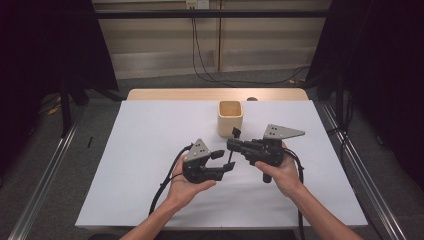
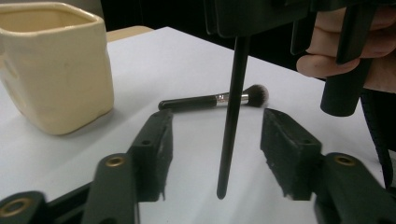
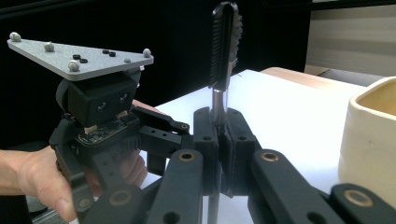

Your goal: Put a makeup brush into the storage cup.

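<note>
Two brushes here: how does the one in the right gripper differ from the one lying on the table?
The held brush stands upright, clamped in the right gripper; the loose brush lies flat on the white table beyond the left gripper. The held brush has a narrow comb-like head; the loose brush has a round fluffy tip. The held brush hangs between the left gripper's open jaws, untouched; the loose brush is clear of both. Both have slim black handles.

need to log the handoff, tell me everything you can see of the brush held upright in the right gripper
The upright brush has a slim black handle, a short metal neck and a flat black head with dark bristles. The right gripper is shut on it just below the neck. The handle hangs down between the open pads of the left gripper, touching neither. It stands in front of the cream cup.
</note>
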Action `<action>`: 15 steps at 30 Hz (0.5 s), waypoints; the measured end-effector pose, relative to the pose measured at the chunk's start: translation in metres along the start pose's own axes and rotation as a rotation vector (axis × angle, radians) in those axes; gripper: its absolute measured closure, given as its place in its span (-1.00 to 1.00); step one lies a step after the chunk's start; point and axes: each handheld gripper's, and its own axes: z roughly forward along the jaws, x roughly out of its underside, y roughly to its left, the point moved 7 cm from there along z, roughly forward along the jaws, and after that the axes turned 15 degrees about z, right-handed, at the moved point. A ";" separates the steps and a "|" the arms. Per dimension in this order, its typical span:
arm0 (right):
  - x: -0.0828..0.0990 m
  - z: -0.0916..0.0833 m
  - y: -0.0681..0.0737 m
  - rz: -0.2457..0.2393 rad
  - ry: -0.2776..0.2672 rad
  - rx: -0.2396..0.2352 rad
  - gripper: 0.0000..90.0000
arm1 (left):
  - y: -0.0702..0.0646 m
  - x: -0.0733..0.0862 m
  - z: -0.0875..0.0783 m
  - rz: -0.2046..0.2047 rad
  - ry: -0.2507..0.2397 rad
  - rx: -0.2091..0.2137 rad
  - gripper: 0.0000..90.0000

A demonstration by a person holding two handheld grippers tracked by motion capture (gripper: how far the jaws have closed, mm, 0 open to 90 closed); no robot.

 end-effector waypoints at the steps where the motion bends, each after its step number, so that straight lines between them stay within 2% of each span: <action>1: 0.000 0.000 0.000 0.000 0.001 0.001 0.91 | 0.001 0.000 0.000 -0.003 0.002 -0.007 -0.15; 8: -0.001 -0.003 -0.002 0.002 -0.003 0.010 0.91 | 0.009 0.002 -0.005 -0.011 0.019 -0.049 -0.66; 12: -0.001 -0.005 -0.004 0.007 -0.001 0.017 0.91 | 0.014 0.003 -0.010 -0.043 0.027 -0.062 -0.73; 15: -0.002 -0.008 -0.004 0.005 -0.003 0.024 0.91 | 0.018 0.004 -0.016 -0.036 0.040 -0.090 -0.83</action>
